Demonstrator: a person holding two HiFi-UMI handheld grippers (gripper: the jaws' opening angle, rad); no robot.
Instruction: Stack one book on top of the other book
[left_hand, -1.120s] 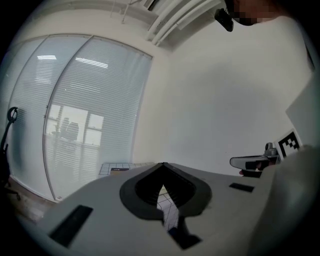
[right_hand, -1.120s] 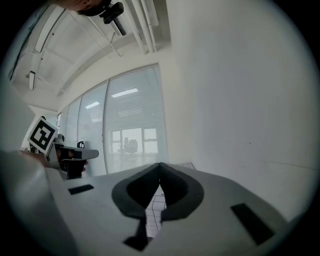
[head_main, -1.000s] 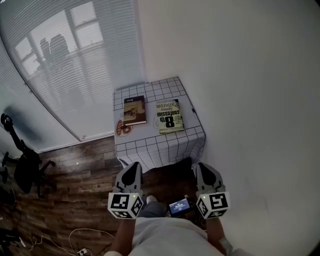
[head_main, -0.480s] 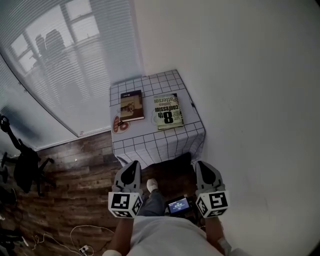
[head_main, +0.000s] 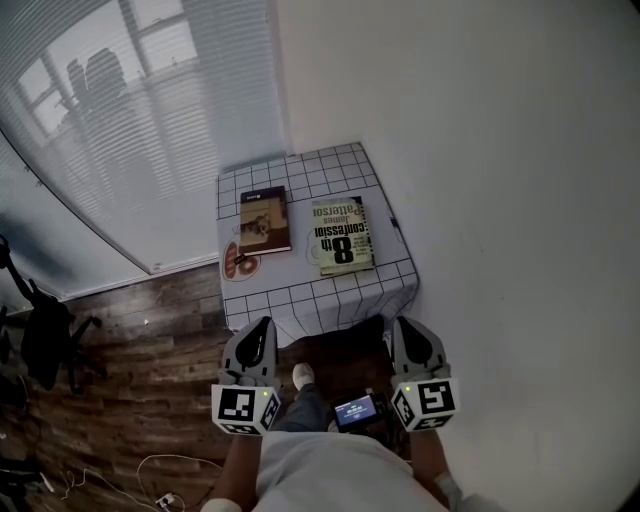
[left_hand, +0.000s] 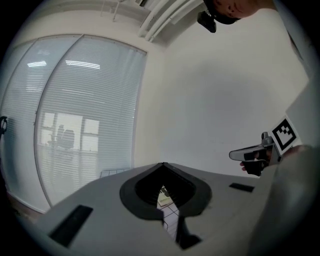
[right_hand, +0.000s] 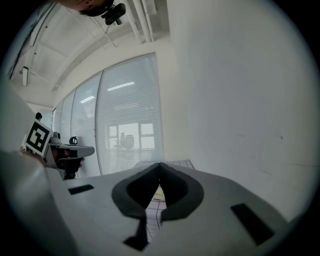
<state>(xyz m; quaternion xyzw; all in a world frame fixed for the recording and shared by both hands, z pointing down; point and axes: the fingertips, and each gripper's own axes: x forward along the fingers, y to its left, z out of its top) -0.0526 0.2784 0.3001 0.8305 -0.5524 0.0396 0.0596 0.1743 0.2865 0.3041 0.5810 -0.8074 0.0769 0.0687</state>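
Observation:
Two books lie side by side on a small table with a white grid-pattern cloth: a brown book on the left and a green-yellow book with a large "8" on the right. Both grippers are held low in front of the person's body, short of the table's near edge. My left gripper is shut and empty. My right gripper is shut and empty too. In the left gripper view the shut jaws leave a slit that shows a strip of the cloth. The right gripper view shows the same.
A round printed disc lies on the table's front left. A white wall runs along the right, a window with blinds along the left. A black office chair and cables are on the wooden floor. The person's foot is near the table.
The person has stepped nearer, so the table and books look slightly larger in the head view. Both grippers came along with the body and stayed shut.

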